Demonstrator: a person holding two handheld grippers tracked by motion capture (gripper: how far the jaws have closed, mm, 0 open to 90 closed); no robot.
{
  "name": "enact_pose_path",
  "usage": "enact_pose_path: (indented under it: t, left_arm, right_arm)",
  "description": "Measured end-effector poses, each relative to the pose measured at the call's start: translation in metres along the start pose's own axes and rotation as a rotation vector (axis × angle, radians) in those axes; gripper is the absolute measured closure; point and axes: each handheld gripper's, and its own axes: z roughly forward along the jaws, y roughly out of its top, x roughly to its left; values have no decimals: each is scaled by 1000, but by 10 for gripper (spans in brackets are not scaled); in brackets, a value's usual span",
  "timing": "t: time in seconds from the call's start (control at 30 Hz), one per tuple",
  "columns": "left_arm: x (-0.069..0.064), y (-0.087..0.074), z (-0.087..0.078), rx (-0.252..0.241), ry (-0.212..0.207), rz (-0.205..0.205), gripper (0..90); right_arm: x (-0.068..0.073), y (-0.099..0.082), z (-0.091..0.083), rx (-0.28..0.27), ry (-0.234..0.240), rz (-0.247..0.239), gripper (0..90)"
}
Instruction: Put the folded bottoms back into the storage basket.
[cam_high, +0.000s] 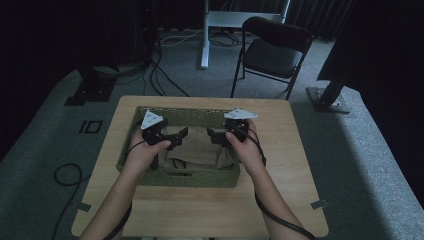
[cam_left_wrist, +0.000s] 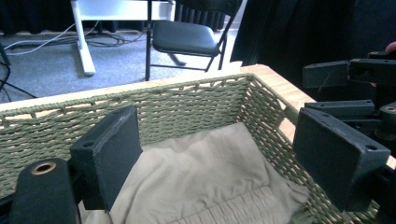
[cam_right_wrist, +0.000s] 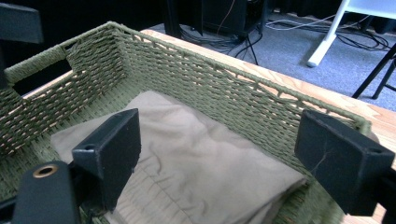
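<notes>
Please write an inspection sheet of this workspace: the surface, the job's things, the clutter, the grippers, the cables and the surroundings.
Surface: light wooden table, bare around the basket.
Job's things: green woven basket on the table; a folded beige cloth lies inside it.
Clutter: nothing seen on the table.
Grippers: left hand-held gripper and right hand-held gripper are both over the basket, jaws open and holding nothing, apart from the cloth.
Cables: a black cable trails from each gripper along the forearm; more cables lie on the floor beyond the table.
Surroundings: grey carpet, a black folding chair, a white stand leg, dark curtains behind.
</notes>
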Motion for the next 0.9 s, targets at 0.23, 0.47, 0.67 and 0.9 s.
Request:
enact_pose_path:
  t: [0.23,0.47,0.67,0.9]
  left_arm:
    - [-5,-7,-11,16,12,18,162]
    - [-12,-16,-21,3,31,50,162]
    - [-21,-24,-27,-8,2,56,162]
    - [-26,-36,-36,-13,-9,54,162]
  right_arm:
    - [-10,-7,-14,-2,-20,-20,140]
    - [-19,-20,-31,-14,-42,-21,140]
    - [-23,-33,-48,-21,-70,-33,139]
    - [-29,-42,-67,-42,-101,-55,138]
